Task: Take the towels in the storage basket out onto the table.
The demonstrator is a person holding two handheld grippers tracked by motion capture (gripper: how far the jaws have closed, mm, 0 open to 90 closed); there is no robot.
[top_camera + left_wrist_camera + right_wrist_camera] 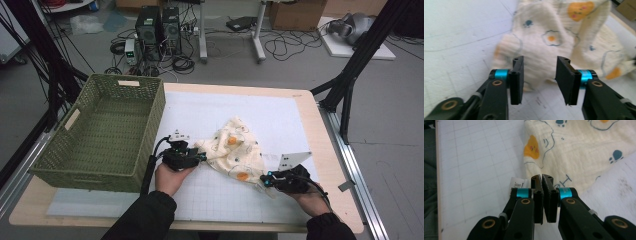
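A crumpled cream cloth (234, 150), printed with orange blobs, fried-egg shapes and small blue paw prints, lies a little right of centre in the high view, on the white gridded mat (250, 112) that covers the table.

The left gripper (200, 156) sits at the cloth's left edge, just beside a fold. In the left gripper view its jaws stand apart with the cloth (554, 42) beyond them and bare mat showing in the gap; nothing is pinched.

The right gripper (266, 180) is at the cloth's lower right corner. In the right gripper view its jaws are pressed together on the cloth's hem (574, 150), with a small white tag (517, 182) sticking out just left of them. The tag carries print too small to read. Teal lettering on the cloth near the jaws looks like part of a word, not legible.

A green woven basket (107, 130) stands at the left of the high view, touching the mat's left edge, near the left gripper.
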